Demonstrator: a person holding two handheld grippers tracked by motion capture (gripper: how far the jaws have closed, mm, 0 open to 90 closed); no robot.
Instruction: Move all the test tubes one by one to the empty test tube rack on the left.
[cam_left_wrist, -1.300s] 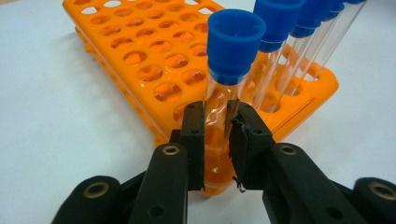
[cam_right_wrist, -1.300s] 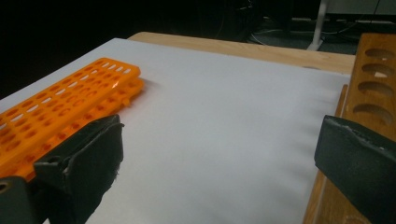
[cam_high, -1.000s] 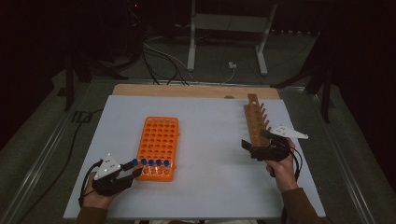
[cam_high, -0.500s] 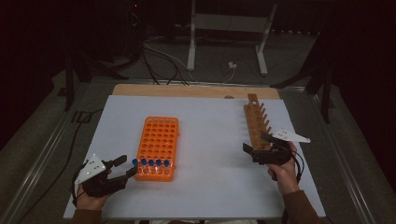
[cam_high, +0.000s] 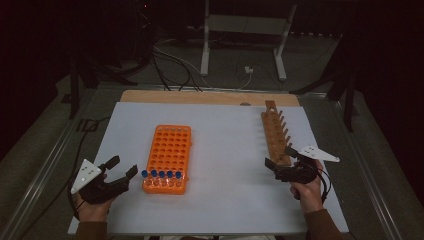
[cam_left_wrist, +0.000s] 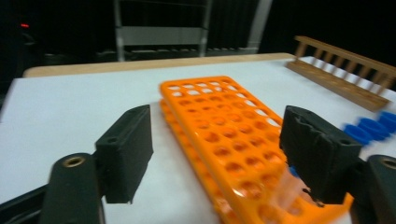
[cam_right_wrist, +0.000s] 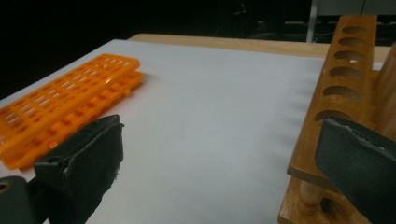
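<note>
An orange tube rack (cam_high: 168, 156) lies left of centre on the white table sheet (cam_high: 225, 140). Several blue-capped tubes (cam_high: 160, 174) stand in its nearest row. A wooden tube rack (cam_high: 276, 132) with empty holes stands to the right. My left gripper (cam_high: 123, 167) is open just left of the orange rack's near corner, nothing between its jaws. In the left gripper view the orange rack (cam_left_wrist: 224, 130) and blue caps (cam_left_wrist: 371, 127) lie ahead of the left gripper (cam_left_wrist: 224, 158). My right gripper (cam_high: 280, 158) is open at the wooden rack's near end; in the right gripper view the wooden rack (cam_right_wrist: 345, 88) sits by one jaw of the right gripper (cam_right_wrist: 224, 163).
A wooden board edge (cam_high: 210, 97) runs along the back of the table. Metal rails (cam_high: 45, 165) flank the table. A white stand (cam_high: 245, 30) and cables (cam_high: 175, 65) lie on the floor beyond. Bare sheet lies between the two racks.
My left gripper has drawn back to the left and nearer the table's front, away from the blue-capped tubes. The right gripper has shifted slightly nearer the front edge.
</note>
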